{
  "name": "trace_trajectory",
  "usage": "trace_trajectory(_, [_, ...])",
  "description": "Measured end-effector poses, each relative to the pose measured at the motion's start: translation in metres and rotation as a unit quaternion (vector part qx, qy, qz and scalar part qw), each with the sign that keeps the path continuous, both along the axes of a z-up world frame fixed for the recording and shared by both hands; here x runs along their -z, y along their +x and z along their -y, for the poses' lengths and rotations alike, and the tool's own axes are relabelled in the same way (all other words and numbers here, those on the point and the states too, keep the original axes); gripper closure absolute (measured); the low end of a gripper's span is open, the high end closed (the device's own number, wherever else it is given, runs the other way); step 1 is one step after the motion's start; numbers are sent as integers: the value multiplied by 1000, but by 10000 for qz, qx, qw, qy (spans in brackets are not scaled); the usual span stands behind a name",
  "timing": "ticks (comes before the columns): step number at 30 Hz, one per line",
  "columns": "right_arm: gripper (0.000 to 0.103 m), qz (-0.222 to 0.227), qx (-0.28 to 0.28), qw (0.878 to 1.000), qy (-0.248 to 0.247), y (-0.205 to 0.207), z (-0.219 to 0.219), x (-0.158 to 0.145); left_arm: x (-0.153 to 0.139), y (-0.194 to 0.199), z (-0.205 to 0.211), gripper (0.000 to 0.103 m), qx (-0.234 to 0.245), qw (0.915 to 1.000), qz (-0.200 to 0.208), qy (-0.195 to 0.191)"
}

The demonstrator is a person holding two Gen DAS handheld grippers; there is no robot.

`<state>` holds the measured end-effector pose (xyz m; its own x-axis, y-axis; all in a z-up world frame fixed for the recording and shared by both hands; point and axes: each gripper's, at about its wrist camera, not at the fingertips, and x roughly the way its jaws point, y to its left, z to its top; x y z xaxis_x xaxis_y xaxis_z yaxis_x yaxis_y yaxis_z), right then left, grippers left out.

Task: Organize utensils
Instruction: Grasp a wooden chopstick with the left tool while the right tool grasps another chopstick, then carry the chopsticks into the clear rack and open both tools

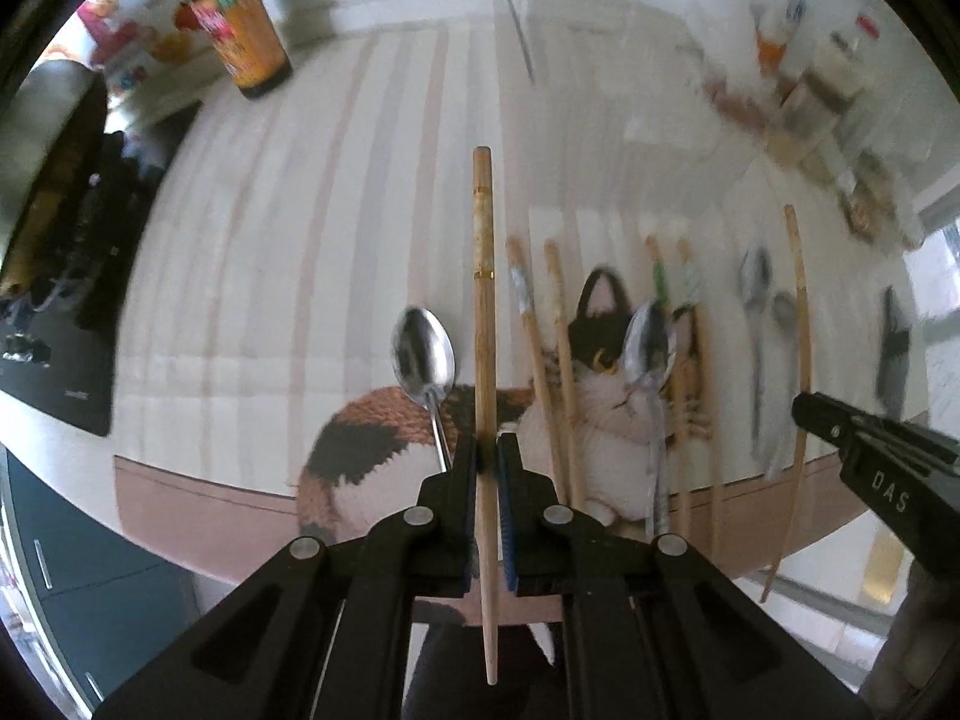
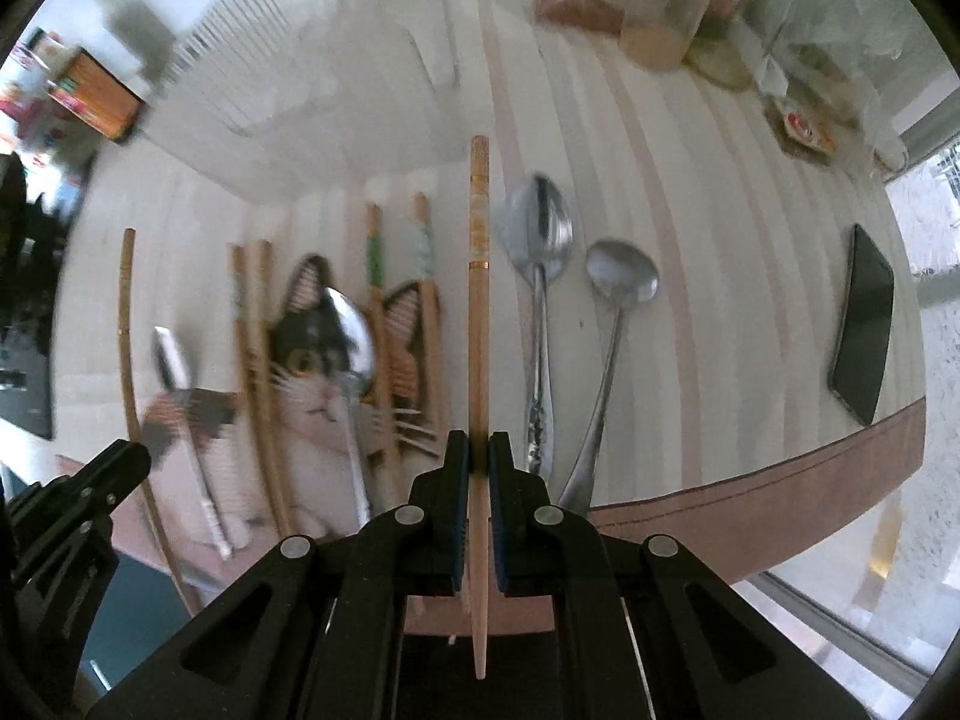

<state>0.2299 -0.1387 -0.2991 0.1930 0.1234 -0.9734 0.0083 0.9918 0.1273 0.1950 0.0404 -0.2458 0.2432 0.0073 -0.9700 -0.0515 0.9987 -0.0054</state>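
My left gripper [image 1: 487, 456] is shut on a wooden chopstick [image 1: 483, 276] with gold bands, held above the table. My right gripper [image 2: 478, 450] is shut on a matching chopstick [image 2: 478, 276]. On the cat-print mat [image 2: 312, 372] lie several patterned chopsticks [image 2: 373, 252] and a spoon [image 2: 351, 336]. A spoon [image 1: 423, 354] lies left of my left chopstick. Two spoons [image 2: 540, 240] [image 2: 621, 276] lie right of my right chopstick. The left gripper [image 2: 78, 498] shows in the right view, the right gripper [image 1: 870, 450] in the left view.
A striped tablecloth [image 1: 270, 240] covers the table. A black phone [image 2: 861, 324] lies at the right. An orange can [image 1: 252, 36] stands at the far left. Jars and packets [image 2: 690, 18] crowd the far right. The table's front edge [image 2: 750, 510] is close.
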Motion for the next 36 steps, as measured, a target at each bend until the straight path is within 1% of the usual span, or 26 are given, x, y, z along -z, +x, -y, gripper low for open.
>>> trace_trajectory(4, [96,366,-91,9986,372,2,20,-46,-53,2,1,99,-52,9990,431,-125])
trace_trajectory(5, [96,487,-131,9975,489,8,25,-62,-65,6,3,99,-54,9984,533,-187])
trace_trajectory(6, [96,549,-144,9968,555,11,26,-69,-78,13,6,99,-26,9977,618,-264])
trace_trajectory(7, [96,641,-142,9956,666,19,33,-83,-90,24,8,99,-3,9969,709,-339])
trace_trajectory(10, [96,833,-133,9920,937,59,44,-111,-118,61,11,99,-2,9941,903,-607])
trace_trajectory(13, [96,828,-84,9885,1261,115,48,-119,-133,108,18,99,-9,9921,981,-784])
trace_trajectory(15, [96,765,-89,9875,1374,144,47,-118,-132,141,21,99,-31,9920,901,-885])
trace_trajectory(16, [96,728,-84,9872,1416,166,44,-117,-127,159,22,99,-14,9924,810,-932])
trace_trajectory(18, [96,666,-99,9872,1449,196,39,-112,-113,189,22,99,-66,9926,623,-1044])
trace_trajectory(19, [96,635,-113,9875,1440,205,37,-109,-104,204,23,99,-71,9929,487,-1078])
trace_trajectory(22, [96,470,-168,9890,1390,239,27,-91,-77,239,23,99,-125,9940,175,-1076])
trace_trajectory(23, [96,404,-213,9902,1323,250,22,-84,-68,248,21,99,-165,9938,81,-1100])
trace_trajectory(27, [96,197,-347,9926,1147,268,6,-61,-42,270,17,98,-196,9925,-241,-1182])
trace_trajectory(28, [96,159,-384,9934,1072,272,2,-56,-38,271,15,97,-212,9926,-301,-1161])
trace_trajectory(30, [96,67,-478,9939,993,275,-3,-47,-39,272,15,97,-285,9946,-298,-955])
trace_trajectory(31, [92,10,-489,9937,1006,277,-6,-45,-41,270,14,95,-292,9947,-260,-952])
trace_trajectory(32, [85,-19,-473,9941,978,277,-6,-44,-44,268,13,95,-300,9954,-211,-880])
trace_trajectory(33, [64,32,-439,9945,951,276,-5,-46,-48,265,12,94,-301,9966,-146,-750])
trace_trajectory(34, [52,92,-422,9947,930,277,-2,-49,-53,261,12,94,-277,9978,-49,-593])
trace_trajectory(35, [50,174,-396,9951,884,273,0,-54,-57,257,13,92,-257,9987,18,-434])
trace_trajectory(36, [49,225,-369,9954,855,271,1,-58,-58,253,12,85,-258,9992,40,-293])
